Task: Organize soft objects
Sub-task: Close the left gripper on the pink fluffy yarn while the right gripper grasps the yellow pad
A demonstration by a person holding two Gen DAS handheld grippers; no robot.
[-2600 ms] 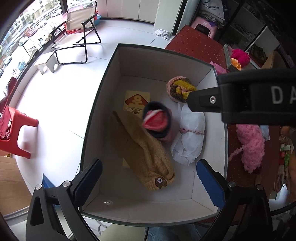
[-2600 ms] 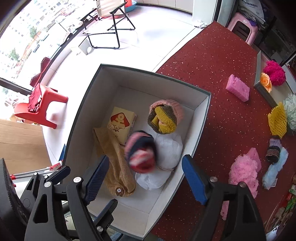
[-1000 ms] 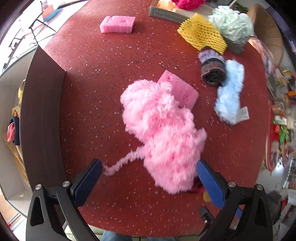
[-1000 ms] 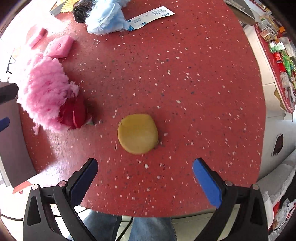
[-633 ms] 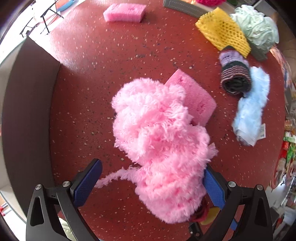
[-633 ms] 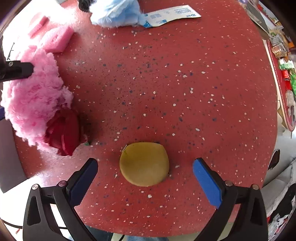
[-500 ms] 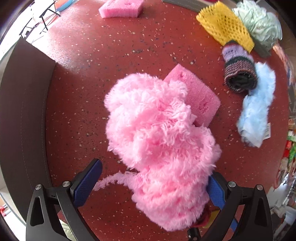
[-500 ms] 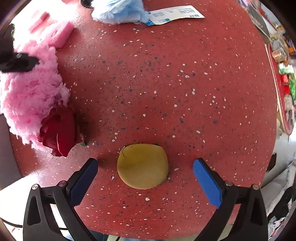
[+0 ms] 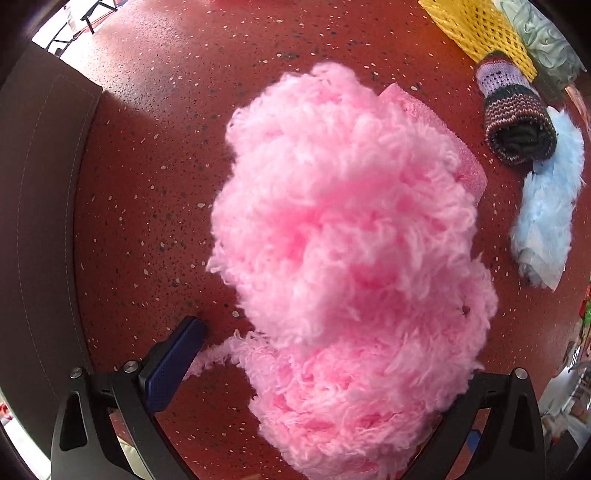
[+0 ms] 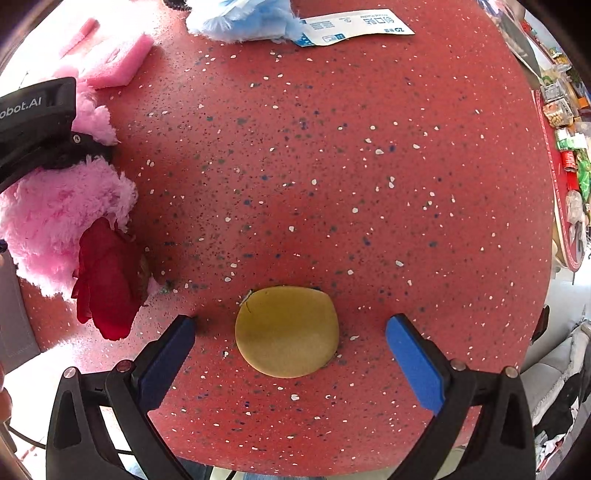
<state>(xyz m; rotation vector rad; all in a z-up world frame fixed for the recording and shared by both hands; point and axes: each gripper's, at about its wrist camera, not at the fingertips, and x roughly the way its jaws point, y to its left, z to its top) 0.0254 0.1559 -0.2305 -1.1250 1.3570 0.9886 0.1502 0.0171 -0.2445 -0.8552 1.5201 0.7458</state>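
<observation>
A big fluffy pink yarn bundle lies on the red speckled table. My left gripper is open and straddles the bundle's near end; its right finger is hidden behind the fluff. The bundle also shows in the right wrist view, with the left gripper's body over it. A round tan pad lies flat on the table between the open fingers of my right gripper. A dark red fabric flower lies beside the pink bundle.
A pink sponge is partly under the bundle. A striped knit roll, a pale blue fluffy piece, a yellow mesh and a pale green puff lie at far right. The dark box wall stands at left. A paper tag lies far off.
Both grippers left the box and came over the table. The left one has lowered onto the pink bundle, which now fills its view. The right one has closed in on the tan pad.
</observation>
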